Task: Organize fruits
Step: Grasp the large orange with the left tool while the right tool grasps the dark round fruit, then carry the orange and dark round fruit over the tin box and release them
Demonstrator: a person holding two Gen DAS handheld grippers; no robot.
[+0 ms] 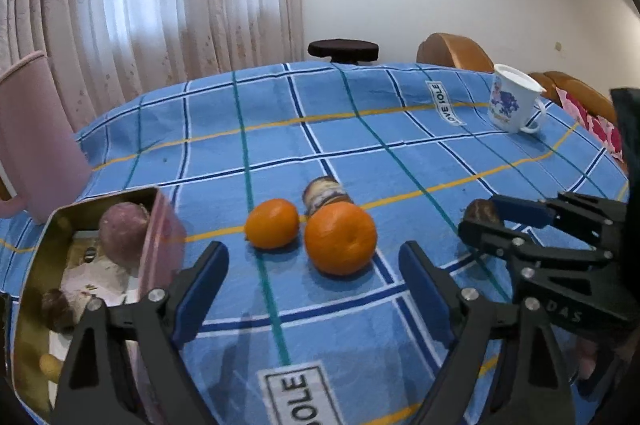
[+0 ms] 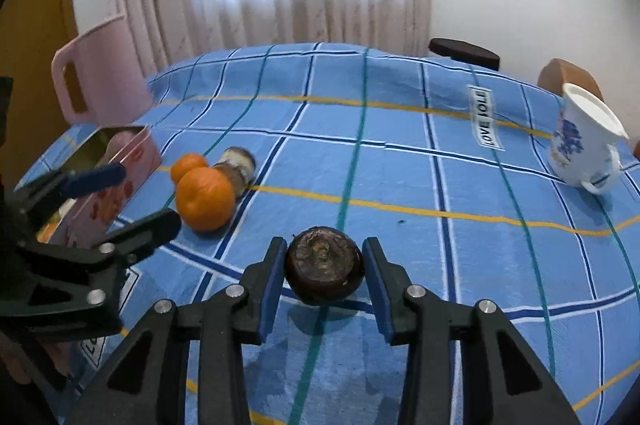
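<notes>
Two oranges lie on the blue checked tablecloth (image 1: pixel 360 153): a larger orange (image 1: pixel 340 238) and a smaller orange (image 1: pixel 272 223), with a small brown jar-like item (image 1: pixel 326 193) lying behind them. My left gripper (image 1: pixel 314 285) is open and empty, just short of the larger orange. A pink tin box (image 1: pixel 162 237) at the left holds a purple fruit (image 1: pixel 124 231) and other dark pieces. My right gripper (image 2: pixel 324 279) is shut on a dark brown round fruit (image 2: pixel 324 271), held just above the cloth; it shows in the left wrist view (image 1: pixel 482 211) too.
A white mug with blue print (image 1: pixel 514 103) stands at the far right of the table. A pink pitcher (image 2: pixel 100 77) stands at the far left behind the tin. Chairs and a dark stool (image 1: pixel 342 49) ring the table's far edge.
</notes>
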